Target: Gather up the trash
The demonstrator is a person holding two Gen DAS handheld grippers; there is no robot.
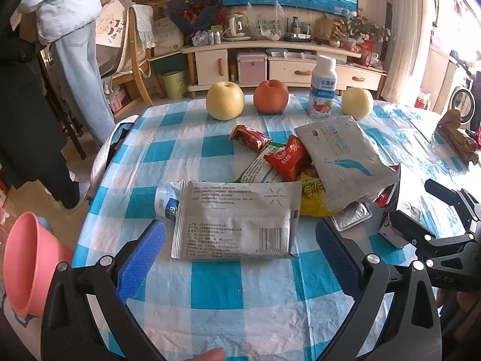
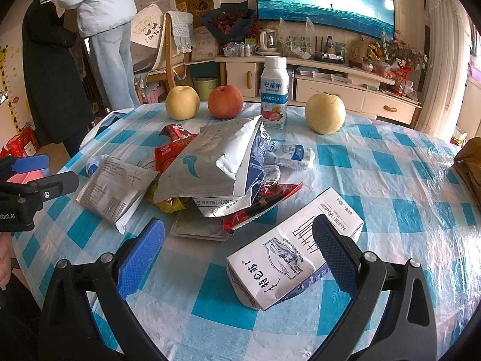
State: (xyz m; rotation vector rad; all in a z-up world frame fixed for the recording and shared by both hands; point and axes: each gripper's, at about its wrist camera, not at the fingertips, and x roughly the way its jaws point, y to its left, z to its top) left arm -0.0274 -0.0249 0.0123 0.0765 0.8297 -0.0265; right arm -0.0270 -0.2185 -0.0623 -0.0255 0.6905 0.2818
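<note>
A heap of trash lies mid-table: a large white feather-print bag (image 1: 345, 162) (image 2: 216, 162), red wrappers (image 1: 288, 156), a yellow wrapper (image 1: 312, 198) and a foil tray (image 2: 198, 225). In front of the heap a flat grey packet (image 1: 237, 219) (image 2: 117, 189) rests partly on a small squashed bottle (image 1: 166, 201). My left gripper (image 1: 240, 225) is open, its blue pads either side of the grey packet and not touching it. My right gripper (image 2: 239, 222) is open just above a white milk carton (image 2: 294, 246) lying on its side, with the right pad over the carton.
Two yellow apples (image 1: 225, 100) (image 1: 357, 102), a red apple (image 1: 270, 95) and an upright yoghurt bottle (image 1: 323, 88) line the far edge of the checked table (image 1: 216, 288). A pink bin (image 1: 27, 264) sits off the table's left edge. Two people stand at far left.
</note>
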